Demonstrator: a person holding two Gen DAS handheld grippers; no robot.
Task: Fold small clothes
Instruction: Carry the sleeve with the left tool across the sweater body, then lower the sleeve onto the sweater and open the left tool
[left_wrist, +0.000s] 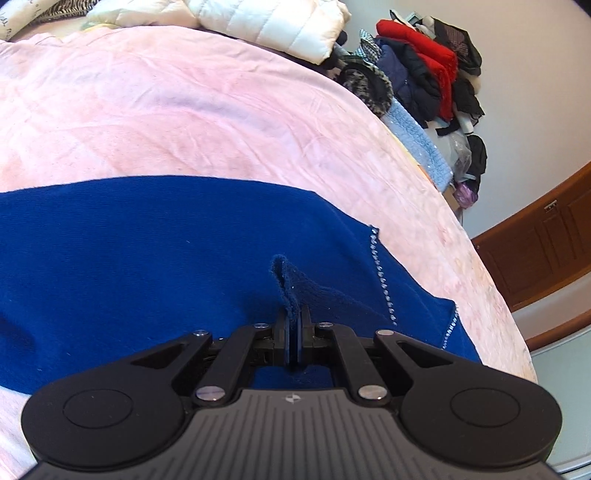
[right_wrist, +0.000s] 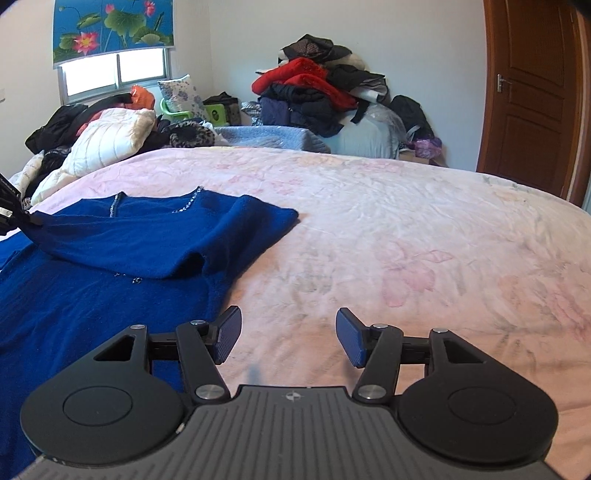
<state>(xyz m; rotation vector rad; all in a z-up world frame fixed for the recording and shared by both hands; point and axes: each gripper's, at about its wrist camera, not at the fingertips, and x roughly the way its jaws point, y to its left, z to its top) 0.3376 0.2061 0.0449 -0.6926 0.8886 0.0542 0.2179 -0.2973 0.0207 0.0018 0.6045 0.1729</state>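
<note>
Here, in the left wrist view, the left gripper (left_wrist: 294, 325) has its jaws pressed tight together on a fold of the blue sweater (left_wrist: 147, 258). A small flap of blue knit sticks up between the pads. The sweater lies flat on the pink blanket (left_wrist: 184, 110) of the bed, and a line of shiny beads (left_wrist: 380, 273) runs down the sweater just to the right of the pinched flap. Past the far edge of the blanket sits a white puffy coat (left_wrist: 280, 26), and beyond that a pile of clothes (left_wrist: 417, 74) leans on the wall. A brown door (left_wrist: 546, 240) shows to the right of the bed.

In the right wrist view, the right gripper (right_wrist: 288, 339) has its jaws spread wide with nothing between them. It hangs over the pink blanket (right_wrist: 406, 240), just beside the right edge of the blue sweater (right_wrist: 110, 258). One part of the sweater is folded over on top of the rest. At the left edge of this view the left gripper (right_wrist: 22, 218) pinches a corner of the sweater and holds it up. Behind the bed are the pile of clothes (right_wrist: 317, 96) and a window (right_wrist: 114, 70).
</note>
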